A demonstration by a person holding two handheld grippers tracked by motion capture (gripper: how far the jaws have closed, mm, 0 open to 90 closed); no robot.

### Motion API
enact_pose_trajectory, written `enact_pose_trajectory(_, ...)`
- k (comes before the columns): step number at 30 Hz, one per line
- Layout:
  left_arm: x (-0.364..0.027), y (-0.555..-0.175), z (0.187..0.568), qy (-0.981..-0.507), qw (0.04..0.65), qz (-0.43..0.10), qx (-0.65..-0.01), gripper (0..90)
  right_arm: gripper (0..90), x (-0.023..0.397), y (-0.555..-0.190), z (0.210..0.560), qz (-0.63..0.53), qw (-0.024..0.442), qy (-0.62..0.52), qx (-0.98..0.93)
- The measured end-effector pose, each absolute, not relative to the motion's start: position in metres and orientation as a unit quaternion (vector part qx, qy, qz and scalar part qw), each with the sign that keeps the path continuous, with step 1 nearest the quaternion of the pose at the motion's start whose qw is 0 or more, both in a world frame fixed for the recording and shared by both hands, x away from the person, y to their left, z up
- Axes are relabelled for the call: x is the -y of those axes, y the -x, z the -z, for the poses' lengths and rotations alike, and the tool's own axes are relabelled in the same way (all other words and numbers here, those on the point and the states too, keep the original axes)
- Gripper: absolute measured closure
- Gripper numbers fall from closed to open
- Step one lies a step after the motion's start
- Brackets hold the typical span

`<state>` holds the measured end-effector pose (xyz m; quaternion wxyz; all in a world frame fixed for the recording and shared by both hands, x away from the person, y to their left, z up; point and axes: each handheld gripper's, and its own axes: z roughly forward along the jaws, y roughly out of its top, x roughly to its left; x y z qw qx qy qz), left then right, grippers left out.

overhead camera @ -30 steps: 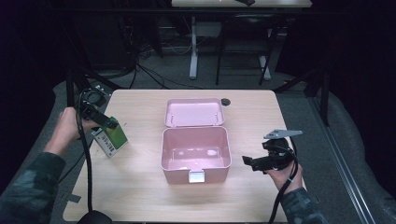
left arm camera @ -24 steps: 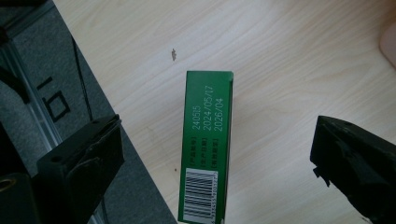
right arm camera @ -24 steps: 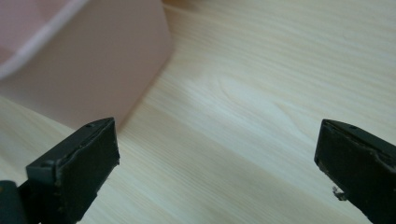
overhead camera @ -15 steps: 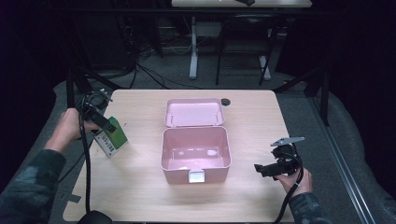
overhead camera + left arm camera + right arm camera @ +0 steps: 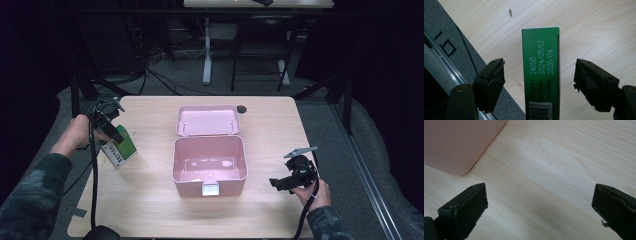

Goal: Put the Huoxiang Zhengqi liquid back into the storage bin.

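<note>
Both jaws of the left tool (image 5: 539,82) stand spread (untouching) around the green box (image 5: 541,72).

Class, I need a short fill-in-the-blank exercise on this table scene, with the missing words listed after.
1. The pink box sits with its lid ____.
2. The carton between the left gripper fingers is coloured ____.
3. The right gripper holds ____.
4. The table top is made of ____.

Missing words: open; green; nothing; wood
</note>
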<state>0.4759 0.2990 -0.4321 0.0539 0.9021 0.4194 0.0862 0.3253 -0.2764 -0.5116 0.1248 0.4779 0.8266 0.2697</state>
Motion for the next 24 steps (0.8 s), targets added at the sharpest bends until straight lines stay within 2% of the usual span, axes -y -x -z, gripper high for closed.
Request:
enact_pose_trajectory(4,-0.2980,-0.4785,0.4352,-0.904,0.047,-0.083,-0.418,35.6,0.0,0.2752,-0.3260,0.5132,-0.268,0.122,-0.476,-0.829)
enact_pose_trajectory(11,-0.2977,-0.4810,0.4394,-0.904,0.038,-0.074,-0.418,47.0,0.0,0.2746,-0.3268,0.5147,-0.259,0.122,-0.472,-0.834)
enact_pose_trajectory(18,-0.2943,-0.4836,0.4418,-0.909,0.012,-0.062,-0.413,54.6,0.0,0.2744,-0.3272,0.5152,-0.258,0.122,-0.474,-0.833)
enact_pose_trajectory(24,-0.2925,-0.4834,0.4417,-0.912,0.014,-0.055,-0.406,59.0,0.0,0.2749,-0.3273,0.5146,-0.256,0.124,-0.472,-0.834)
